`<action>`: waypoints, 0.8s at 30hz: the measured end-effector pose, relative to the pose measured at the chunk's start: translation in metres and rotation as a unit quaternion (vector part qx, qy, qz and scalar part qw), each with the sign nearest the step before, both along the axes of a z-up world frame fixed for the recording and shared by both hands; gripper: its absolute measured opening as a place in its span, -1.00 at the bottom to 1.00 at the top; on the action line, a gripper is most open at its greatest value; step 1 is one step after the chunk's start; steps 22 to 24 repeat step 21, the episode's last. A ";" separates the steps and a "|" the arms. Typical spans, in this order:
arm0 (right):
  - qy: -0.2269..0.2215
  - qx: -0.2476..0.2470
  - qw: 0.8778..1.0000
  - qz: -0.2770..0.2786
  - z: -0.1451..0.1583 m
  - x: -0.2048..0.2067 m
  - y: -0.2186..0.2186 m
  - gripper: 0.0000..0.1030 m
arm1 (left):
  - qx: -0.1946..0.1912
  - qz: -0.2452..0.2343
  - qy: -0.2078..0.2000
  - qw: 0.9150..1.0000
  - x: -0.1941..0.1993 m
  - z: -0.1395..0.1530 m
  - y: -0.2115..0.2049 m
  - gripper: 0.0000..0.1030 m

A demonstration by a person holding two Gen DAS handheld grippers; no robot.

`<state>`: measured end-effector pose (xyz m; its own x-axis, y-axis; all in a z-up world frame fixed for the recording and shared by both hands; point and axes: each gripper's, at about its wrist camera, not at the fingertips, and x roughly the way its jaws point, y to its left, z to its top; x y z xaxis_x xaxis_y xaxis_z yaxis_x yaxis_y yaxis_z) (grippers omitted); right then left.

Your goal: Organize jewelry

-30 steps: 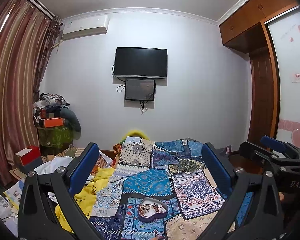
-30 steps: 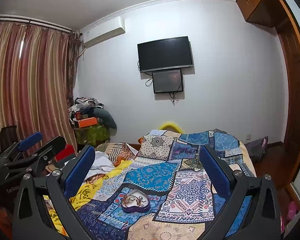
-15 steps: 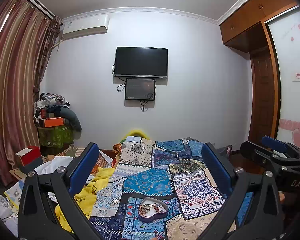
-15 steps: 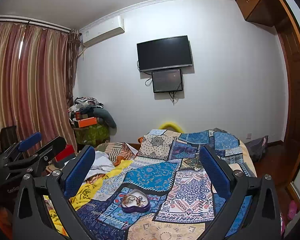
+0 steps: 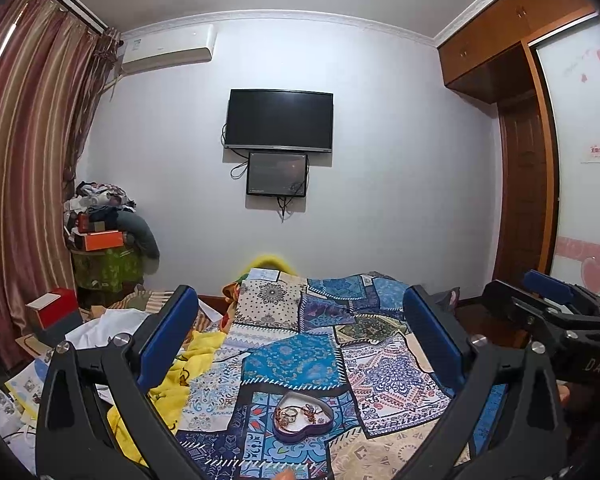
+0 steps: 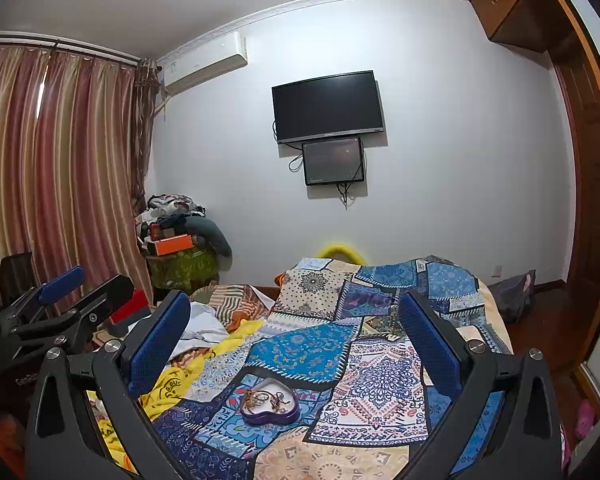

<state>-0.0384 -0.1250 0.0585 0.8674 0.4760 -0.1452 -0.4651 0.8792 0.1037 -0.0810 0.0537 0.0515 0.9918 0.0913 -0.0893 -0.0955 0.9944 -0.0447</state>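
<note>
Two grippers are held above the bed, both with jaws spread wide and nothing between them. Left gripper [image 5: 300,344] and right gripper [image 6: 294,344] are aimed level across the patchwork quilt [image 5: 300,364], side by side, each seen at the edge of the other's view. Heart-shaped tray [image 5: 303,416] is sat on the quilt near the foot edge of the bed, well apart from both grippers, low in each view. Jewelry [image 6: 266,399] is piled inside the tray, rings and chains tangled, kept together by the raised rim; single pieces can't be told apart. No loose pieces are seen on the quilt. Scene fits either jewelry gathered and done, or tray waiting to be sorted out. Clothes and a yellow cloth [image 6: 172,384] are heaped along the left edge of the bed
</note>
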 end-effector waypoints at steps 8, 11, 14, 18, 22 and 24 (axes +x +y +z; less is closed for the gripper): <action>0.002 0.001 1.000 -0.001 -0.001 0.001 -0.001 1.00 | 0.001 -0.003 0.002 1.000 0.001 0.000 -0.002 1.00; 0.003 0.002 1.000 -0.003 -0.003 0.002 -0.002 1.00 | 0.001 -0.003 0.003 1.000 0.001 0.000 -0.002 1.00; 0.004 0.001 1.000 -0.004 -0.004 0.002 -0.002 1.00 | 0.001 -0.004 0.005 1.000 0.002 0.000 -0.001 1.00; 0.007 0.001 1.000 -0.004 -0.004 0.002 -0.001 1.00 | 0.004 -0.008 0.007 1.000 0.002 0.000 -0.001 1.00; 0.009 -0.001 1.000 -0.004 -0.005 0.003 0.000 1.00 | 0.006 -0.008 0.007 1.000 0.003 0.000 -0.001 1.00; 0.009 -0.001 1.000 -0.004 -0.005 0.003 0.000 1.00 | 0.006 -0.008 0.007 1.000 0.003 0.000 -0.001 1.00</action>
